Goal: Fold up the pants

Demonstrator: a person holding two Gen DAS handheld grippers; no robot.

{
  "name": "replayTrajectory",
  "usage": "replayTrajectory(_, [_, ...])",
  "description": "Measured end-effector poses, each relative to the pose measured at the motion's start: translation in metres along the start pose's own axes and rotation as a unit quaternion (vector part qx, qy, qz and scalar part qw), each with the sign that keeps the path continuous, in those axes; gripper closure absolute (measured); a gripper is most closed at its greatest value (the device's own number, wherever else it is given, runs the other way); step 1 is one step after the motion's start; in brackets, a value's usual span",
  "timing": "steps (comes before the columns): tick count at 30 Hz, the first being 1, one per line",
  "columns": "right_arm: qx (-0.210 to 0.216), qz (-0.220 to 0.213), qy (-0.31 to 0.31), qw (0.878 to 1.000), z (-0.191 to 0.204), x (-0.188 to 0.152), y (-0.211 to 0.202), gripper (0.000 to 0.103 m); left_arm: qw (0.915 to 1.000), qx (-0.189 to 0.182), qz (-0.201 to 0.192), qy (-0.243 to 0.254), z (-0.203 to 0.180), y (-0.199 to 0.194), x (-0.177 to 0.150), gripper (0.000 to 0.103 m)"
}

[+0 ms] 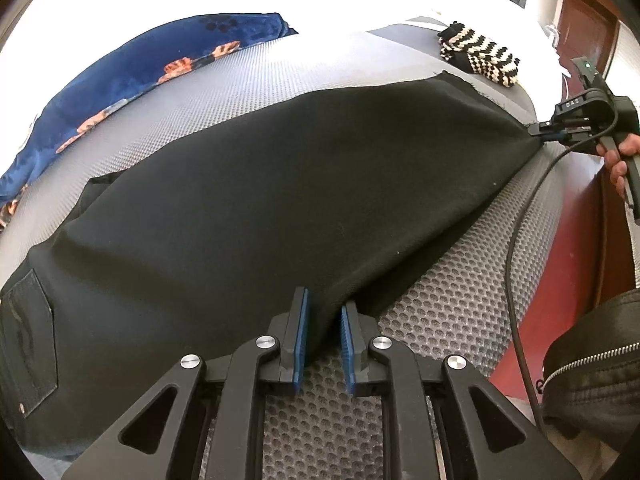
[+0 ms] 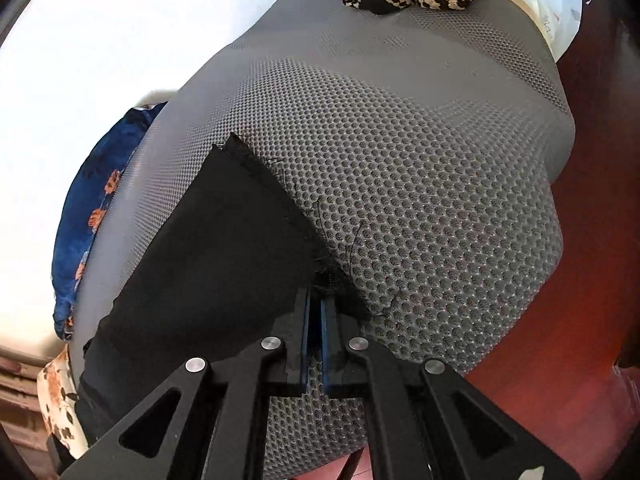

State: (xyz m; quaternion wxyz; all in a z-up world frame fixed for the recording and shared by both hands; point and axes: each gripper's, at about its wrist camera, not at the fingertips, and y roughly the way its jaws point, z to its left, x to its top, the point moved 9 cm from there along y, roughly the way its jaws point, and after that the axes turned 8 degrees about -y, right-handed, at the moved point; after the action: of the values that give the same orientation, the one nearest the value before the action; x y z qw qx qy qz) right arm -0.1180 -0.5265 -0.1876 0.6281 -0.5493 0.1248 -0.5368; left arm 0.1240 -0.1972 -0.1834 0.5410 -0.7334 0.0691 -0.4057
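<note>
Pants [image 1: 248,184], black and soft, lie spread flat across the grey mesh pad [image 1: 440,296], and from the left wrist view we get a good long look at them: one leg runs away toward the far right, and a back pocket [image 1: 28,340] shows near the lower left edge. The left gripper [image 1: 324,340] sits right at the near edge of the leg with its jaws only a little apart, cloth bunched up between the blue pads [image 1: 301,332], though whether they truly pinch it I cannot tell. Off at the right, the right gripper [image 1: 538,130] has the hem corner, a hand [image 1: 622,160] on its handle, and on its body you can just read "DAS". A striped knit piece [image 1: 480,56] and a blue flowered blanket [image 1: 120,80] sit further back.

Over to the right wrist view: the right gripper [image 2: 316,316] has its jaws all but closed, clamped on the frayed corner of the leg [image 2: 224,240], loose threads trailing over the mesh pad [image 2: 420,200].

Handling call: this looks like light, limp fabric that will sag and crease wherever it is not held, so corners and hems should be the sensible grips, both ends kept taut. That raw, fraying edge could slip.
</note>
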Motion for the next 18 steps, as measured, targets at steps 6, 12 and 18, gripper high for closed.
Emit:
replayTrajectory(6, [0.011, -0.008, -0.025, 1.0, 0.001, 0.025, -0.025, 0.086, 0.9979, -0.046, 0.0, -0.045, 0.012, -0.015, 0.005, 0.068])
replayTrajectory(12, [0.071, -0.001, -0.122, 0.99, 0.054, 0.085, -0.018, 0.087, 0.9891, -0.098, -0.037, -0.104, 0.034, -0.044, 0.021, 0.062])
replayTrajectory(18, [0.083, 0.044, -0.152, 0.984, 0.08, 0.121, 0.039, 0.087, 0.9805, -0.034, -0.064, -0.183, 0.085, -0.048, 0.028, 0.055])
